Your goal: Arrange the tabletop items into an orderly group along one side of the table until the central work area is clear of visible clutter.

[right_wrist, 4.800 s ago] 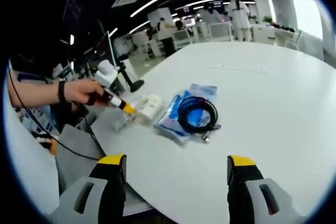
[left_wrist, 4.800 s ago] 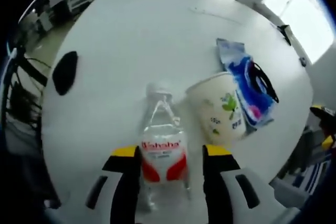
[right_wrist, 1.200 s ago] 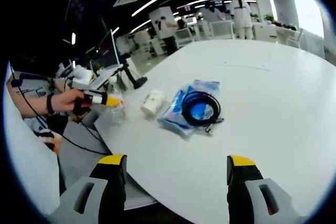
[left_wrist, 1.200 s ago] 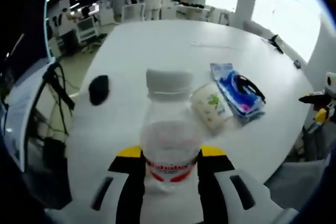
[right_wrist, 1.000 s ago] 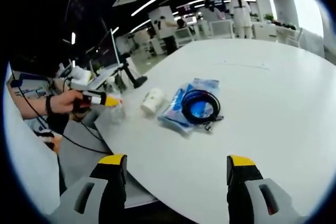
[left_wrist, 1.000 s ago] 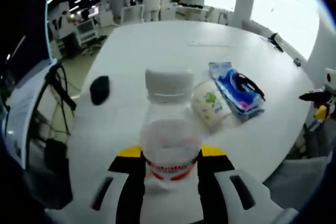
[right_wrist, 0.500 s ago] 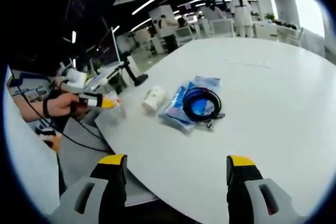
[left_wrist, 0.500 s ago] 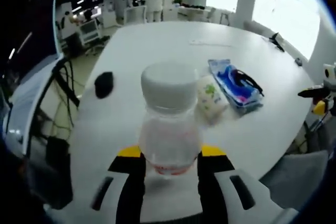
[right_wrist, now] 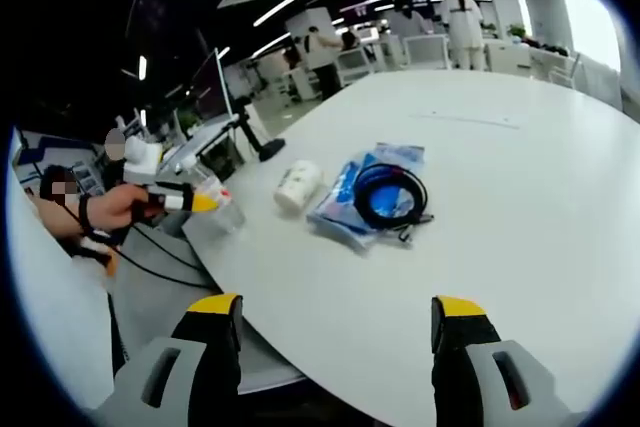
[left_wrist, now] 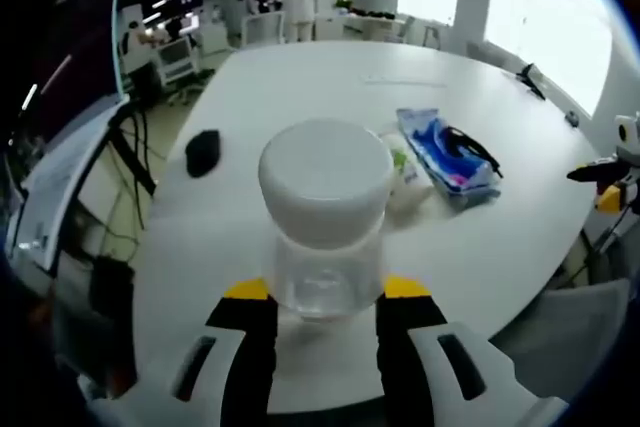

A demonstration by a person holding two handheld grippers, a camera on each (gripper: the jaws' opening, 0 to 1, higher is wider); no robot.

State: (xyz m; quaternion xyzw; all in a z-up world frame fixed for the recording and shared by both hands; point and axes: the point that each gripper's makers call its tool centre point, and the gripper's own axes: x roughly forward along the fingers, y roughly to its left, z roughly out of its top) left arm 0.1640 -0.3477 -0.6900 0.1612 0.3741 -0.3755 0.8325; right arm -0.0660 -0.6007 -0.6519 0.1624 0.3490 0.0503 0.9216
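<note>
The left gripper (left_wrist: 320, 297) clamps the water bottle (left_wrist: 325, 217) upright for placement near the table (left_wrist: 300, 87) edge, beside the paper cup (left_wrist: 408, 179). The right gripper (right_wrist: 335, 332) holds its jaws wide, empty.

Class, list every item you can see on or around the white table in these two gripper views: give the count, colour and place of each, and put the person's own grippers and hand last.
table: one, white, round-edged, under all the items.
water bottle: one, clear with a white cap, held between the left gripper's jaws near the table edge.
paper cup: one, white with green print, lying on its side beside the blue packet.
blue packet: one, blue and white, flat on the table.
black cable: one, coiled, on top of the blue packet.
black object: one, small, near the table's far-left edge; too blurred to identify.
left gripper: one, yellow-tipped, shut on the water bottle.
right gripper: one, yellow-tipped, open over the table edge.
hand: one, holding the left gripper.
</note>
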